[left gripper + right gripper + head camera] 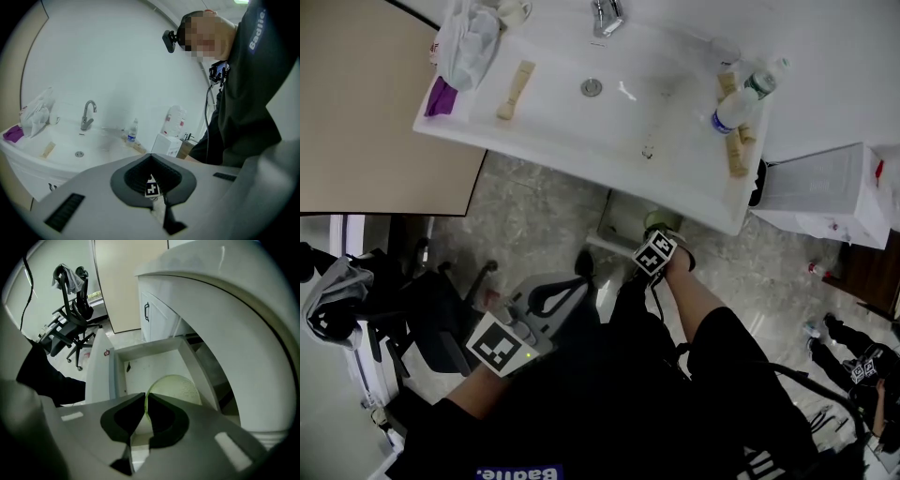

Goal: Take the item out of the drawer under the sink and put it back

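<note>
The right gripper (145,398) pinches the thin rim of the dish (177,388), jaws nearly together on it. The dish is round, pale green and finely speckled. It sits at the near end of the open white drawer (154,347), under the sink (220,315). The left gripper (150,157) hangs well back from the drawer, jaws together, empty.

A: Floor and walls?
B: Floor (534,211): grey marbled stone, glossy. Wall (117,61): plain white.
A: Furniture?
B: One black office chair (75,324) on castors, grey cloth draped over its back. One beige panel (375,103), flat, upper left in the head view. One white cabinet (825,187) at the right, by the wall. One white cupboard door (157,317), dark handle.
</note>
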{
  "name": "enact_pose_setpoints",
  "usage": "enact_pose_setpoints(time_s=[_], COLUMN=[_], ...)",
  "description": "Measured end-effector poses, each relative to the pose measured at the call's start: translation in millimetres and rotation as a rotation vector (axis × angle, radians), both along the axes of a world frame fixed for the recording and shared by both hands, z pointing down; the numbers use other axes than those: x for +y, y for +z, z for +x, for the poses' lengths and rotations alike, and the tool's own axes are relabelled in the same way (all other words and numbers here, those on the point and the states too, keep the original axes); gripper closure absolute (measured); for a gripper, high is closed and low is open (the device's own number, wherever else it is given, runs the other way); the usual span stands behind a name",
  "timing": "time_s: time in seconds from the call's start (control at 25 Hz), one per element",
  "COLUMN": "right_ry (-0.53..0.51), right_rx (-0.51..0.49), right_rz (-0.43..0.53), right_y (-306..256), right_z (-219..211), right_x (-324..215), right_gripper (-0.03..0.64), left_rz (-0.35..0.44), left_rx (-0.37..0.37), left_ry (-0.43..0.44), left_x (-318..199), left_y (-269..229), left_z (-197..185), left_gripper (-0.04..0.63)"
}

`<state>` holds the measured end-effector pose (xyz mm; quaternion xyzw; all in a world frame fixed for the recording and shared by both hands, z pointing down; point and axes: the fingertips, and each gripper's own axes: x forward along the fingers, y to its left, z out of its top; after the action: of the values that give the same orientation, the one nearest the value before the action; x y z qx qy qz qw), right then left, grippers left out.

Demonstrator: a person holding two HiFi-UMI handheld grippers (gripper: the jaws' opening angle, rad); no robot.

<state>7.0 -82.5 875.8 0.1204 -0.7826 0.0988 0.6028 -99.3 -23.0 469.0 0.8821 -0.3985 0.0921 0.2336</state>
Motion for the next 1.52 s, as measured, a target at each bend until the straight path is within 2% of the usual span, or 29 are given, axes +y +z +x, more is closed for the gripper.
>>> enact_pose_setpoints(time_s=[0.6,0.8,1.12,1.52], right_ry=[-0.027,-0.03,0.013,0.121], right_rx=[0.055,0.047,-0.02,-0.186], right_rz=[0.027,0.026,0.068,0.159], right_y=[29,28,7,-60], right_z=[1,1,-2,2], right_x=[0,0,-1,7], right_gripper=[0.592,0.534,0.525,0.532], left_rz=[-0.031,-0.036,-0.021,0.029], left_rx=[-0.018,-0.027,-0.013,0.022], left_ry=[-0.01,-0.012,-0.007,0.043], left_x=[0,2,4,9], left_y=[8,13,5,-10], left_z=[0,3,5,16], left_gripper=[0.591,0.591,0.591,0.591])
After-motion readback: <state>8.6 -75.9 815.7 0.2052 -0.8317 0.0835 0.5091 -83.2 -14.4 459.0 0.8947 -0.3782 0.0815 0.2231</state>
